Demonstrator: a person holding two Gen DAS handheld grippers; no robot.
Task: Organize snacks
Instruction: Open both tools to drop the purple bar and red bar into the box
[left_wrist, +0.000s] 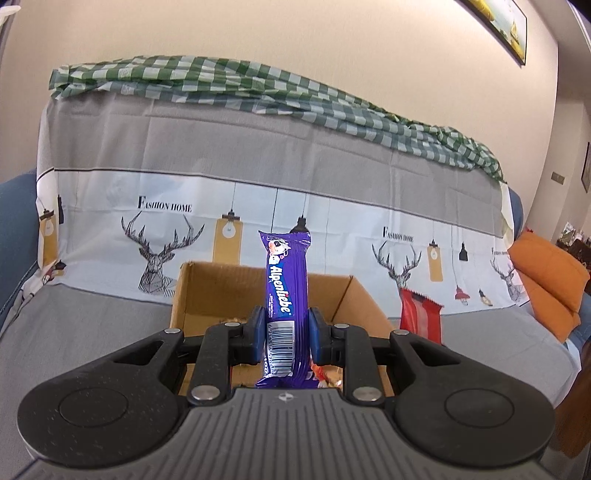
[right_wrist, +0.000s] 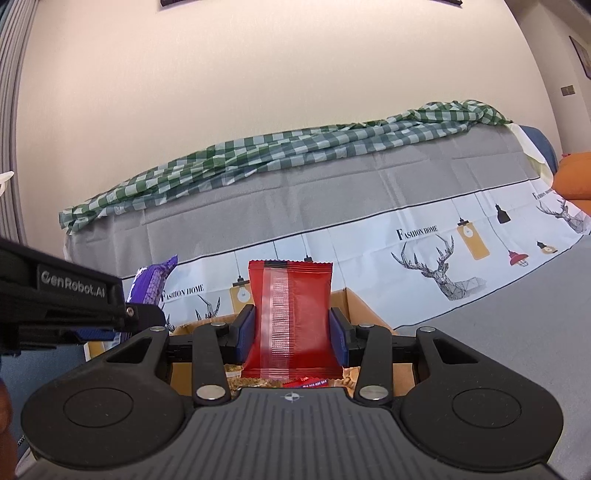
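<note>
Purple wrapper first: the left gripper is clamped on an Alpenliebe candy stick, which stands upright between its blue pads, gripped low so most of it rises clear. The right gripper likewise pinches a red snack packet upright by its sides. Both tilt slightly downward, side by side over the open cardboard box on the grey-covered sofa, likely so each snack can be dropped in.

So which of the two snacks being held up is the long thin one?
The purple Alpenliebe stick, clamped upright in the left gripper. The red packet in the right gripper is wide and flat, with a seam running down its middle.
</note>
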